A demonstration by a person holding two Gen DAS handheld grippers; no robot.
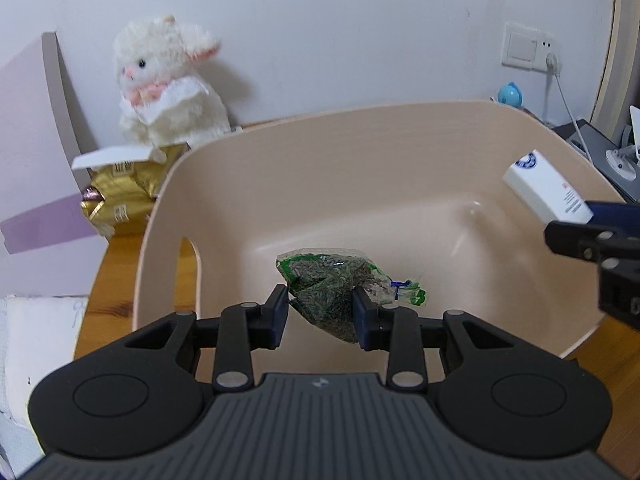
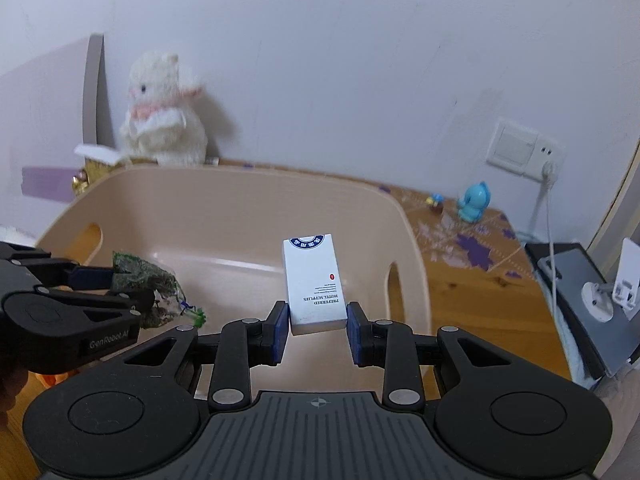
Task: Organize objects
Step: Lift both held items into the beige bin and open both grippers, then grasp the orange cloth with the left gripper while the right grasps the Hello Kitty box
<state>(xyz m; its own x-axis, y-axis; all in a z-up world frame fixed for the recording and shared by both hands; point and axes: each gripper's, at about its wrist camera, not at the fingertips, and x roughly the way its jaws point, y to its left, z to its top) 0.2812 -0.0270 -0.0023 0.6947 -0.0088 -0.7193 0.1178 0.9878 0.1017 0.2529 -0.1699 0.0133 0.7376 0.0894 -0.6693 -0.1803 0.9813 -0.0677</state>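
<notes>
Your left gripper (image 1: 320,314) pinches a clear packet of green-grey bits (image 1: 340,288) above the beige tub (image 1: 360,148). Your right gripper (image 2: 318,330) clamps a white hotel-supplies box (image 2: 314,280) over the same tub, its long axis running away from you, blue-crest end farthest. Behind the tub sit a plush rabbit (image 1: 168,80) and gold packaging (image 1: 120,192); nothing blocks the tub.

basket (image 1: 360,152): smooth beige plastic, faint sheen | packet (image 1: 332,288): crinkled clear glossy film | box (image 2: 314,280): matt white card | table (image 2: 480,280): varnished wood grain | rabbit toy (image 1: 168,80), upper left: fluffy white plush | grippers: matt black plastic
</notes>
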